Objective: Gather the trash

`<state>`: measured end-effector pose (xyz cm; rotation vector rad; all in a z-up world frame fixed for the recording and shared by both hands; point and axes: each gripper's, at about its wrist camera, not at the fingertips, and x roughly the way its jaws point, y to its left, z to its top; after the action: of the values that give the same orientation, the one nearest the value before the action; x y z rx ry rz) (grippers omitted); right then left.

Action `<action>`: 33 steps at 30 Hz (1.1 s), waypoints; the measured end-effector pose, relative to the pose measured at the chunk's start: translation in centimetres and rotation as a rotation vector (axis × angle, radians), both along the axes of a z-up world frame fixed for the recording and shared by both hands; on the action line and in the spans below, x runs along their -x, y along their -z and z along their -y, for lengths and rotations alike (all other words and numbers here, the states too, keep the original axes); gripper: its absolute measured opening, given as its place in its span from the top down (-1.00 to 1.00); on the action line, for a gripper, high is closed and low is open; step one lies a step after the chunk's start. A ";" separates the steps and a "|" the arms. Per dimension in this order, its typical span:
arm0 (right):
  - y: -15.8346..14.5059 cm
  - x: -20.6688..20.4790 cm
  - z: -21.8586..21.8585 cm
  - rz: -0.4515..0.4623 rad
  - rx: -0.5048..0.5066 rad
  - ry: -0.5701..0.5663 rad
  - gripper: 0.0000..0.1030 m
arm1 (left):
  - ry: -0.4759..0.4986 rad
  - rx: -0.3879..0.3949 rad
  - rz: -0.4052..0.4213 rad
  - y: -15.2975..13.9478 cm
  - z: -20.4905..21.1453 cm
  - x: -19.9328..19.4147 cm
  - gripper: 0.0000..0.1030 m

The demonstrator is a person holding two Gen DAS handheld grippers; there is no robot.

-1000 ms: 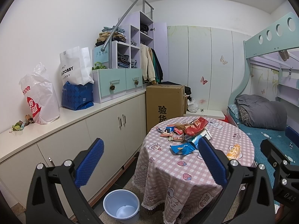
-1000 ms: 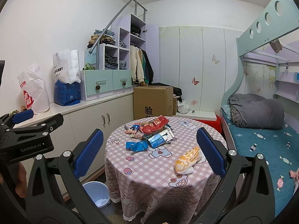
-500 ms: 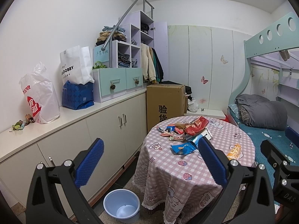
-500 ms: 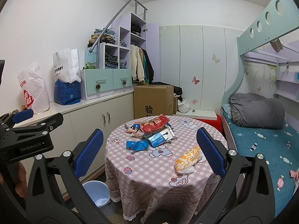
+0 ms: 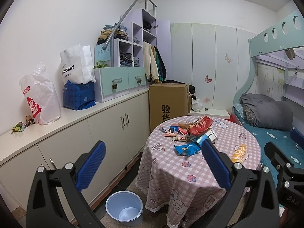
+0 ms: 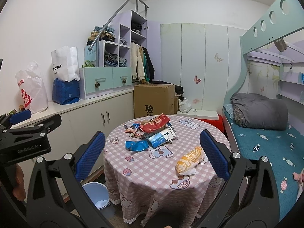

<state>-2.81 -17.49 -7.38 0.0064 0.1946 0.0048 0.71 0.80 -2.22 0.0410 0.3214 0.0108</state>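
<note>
Mostly the trash is a heap of crumpled snack wrappers (image 6: 152, 131) near the middle of the round table (image 6: 152, 172), w/ a yellow packet (image 6: 189, 159) apart at its right side. Left gripper (image 5: 152, 168) & right gripper (image 6: 152, 157) hover before the table, fingers spread wide, holding nothing. Blue bin (image 5: 124, 208) stands on floor left of the table.

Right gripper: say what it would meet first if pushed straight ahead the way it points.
Probably the round table: the open right gripper aims at its top, nearest the blue wrapper and yellow packet. Depth is unclear.
</note>
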 end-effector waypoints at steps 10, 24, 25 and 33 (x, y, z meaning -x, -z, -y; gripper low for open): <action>0.6 -1.8 2.8 -0.070 -0.095 0.052 -0.89 | 0.000 -0.019 -0.066 1.1 0.6 -2.3 -0.92; 7.2 -9.4 7.8 -0.308 -0.205 0.141 -0.89 | 0.136 -0.093 -0.276 8.0 5.3 -11.2 -0.92; 7.5 -9.7 8.1 -0.313 -0.210 0.146 -0.89 | 0.146 -0.092 -0.288 8.4 5.5 -11.9 -0.92; 9.9 -14.3 11.0 -0.371 -0.270 0.187 -0.89 | 0.219 -0.119 -0.389 11.6 7.4 -18.6 -0.92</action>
<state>11.46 -28.53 -17.33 0.2958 0.5629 -0.1572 19.32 -6.65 -13.85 0.1976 0.7034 -0.1977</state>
